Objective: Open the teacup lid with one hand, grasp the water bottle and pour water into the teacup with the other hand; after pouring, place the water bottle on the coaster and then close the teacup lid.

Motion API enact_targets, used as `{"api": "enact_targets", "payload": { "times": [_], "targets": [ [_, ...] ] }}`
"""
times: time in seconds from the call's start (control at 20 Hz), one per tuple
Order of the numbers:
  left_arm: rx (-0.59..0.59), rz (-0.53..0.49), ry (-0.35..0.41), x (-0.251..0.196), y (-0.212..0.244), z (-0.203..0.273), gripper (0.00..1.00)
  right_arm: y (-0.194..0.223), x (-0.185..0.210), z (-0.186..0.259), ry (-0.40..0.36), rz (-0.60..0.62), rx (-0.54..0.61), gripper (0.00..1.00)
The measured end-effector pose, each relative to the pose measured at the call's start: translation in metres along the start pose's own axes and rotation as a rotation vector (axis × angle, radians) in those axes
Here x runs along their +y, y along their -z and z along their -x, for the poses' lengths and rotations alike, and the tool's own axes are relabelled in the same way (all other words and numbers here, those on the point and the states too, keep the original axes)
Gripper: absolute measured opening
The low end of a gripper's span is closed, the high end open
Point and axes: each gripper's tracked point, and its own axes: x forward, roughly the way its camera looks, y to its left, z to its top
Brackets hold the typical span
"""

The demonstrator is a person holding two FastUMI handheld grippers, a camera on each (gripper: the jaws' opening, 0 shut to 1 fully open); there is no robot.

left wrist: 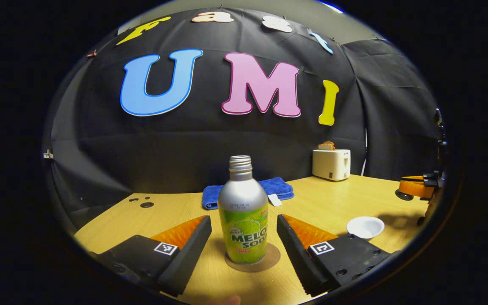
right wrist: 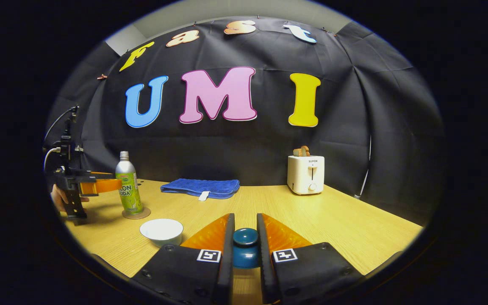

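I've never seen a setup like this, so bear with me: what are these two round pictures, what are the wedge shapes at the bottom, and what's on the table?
Each picture comes from a camera riding on a hand-held gripper; the wedges are that gripper's own two fingers.

In the left gripper view, the left gripper stands open around a soda bottle upright on a round coaster, fingers apart from it.

In the right gripper view, the right gripper is shut on a dark teal teacup lid.

On the wooden table also sit a white teacup, a folded blue towel and a toaster.
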Motion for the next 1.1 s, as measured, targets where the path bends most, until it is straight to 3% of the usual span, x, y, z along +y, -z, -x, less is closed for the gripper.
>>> {"api": "enact_targets", "payload": {
  "times": [0.2, 0.55, 0.65, 1.1],
  "targets": [
    [-0.027, 0.077, -0.010, -0.007, 0.004, 0.039, 0.98, 0.000, 0.000, 0.000, 0.000, 0.000, 0.001, 0.30],
    [-0.039, 0.011, -0.065, -0.004, 0.019, 0.065, 0.98, 0.000, 0.008, 0.003, 0.006, 0.001, 0.002, 0.30],
    [-0.044, 0.030, -0.057, -0.002, 0.018, 0.066, 0.97, 0.002, 0.022, -0.001, -0.002, -0.005, 0.012, 0.30],
    [-0.041, 0.032, -0.074, 0.002, 0.021, 0.065, 0.97, 0.002, 0.119, -0.029, -0.172, 0.040, 0.057, 0.30]
  ]
}}
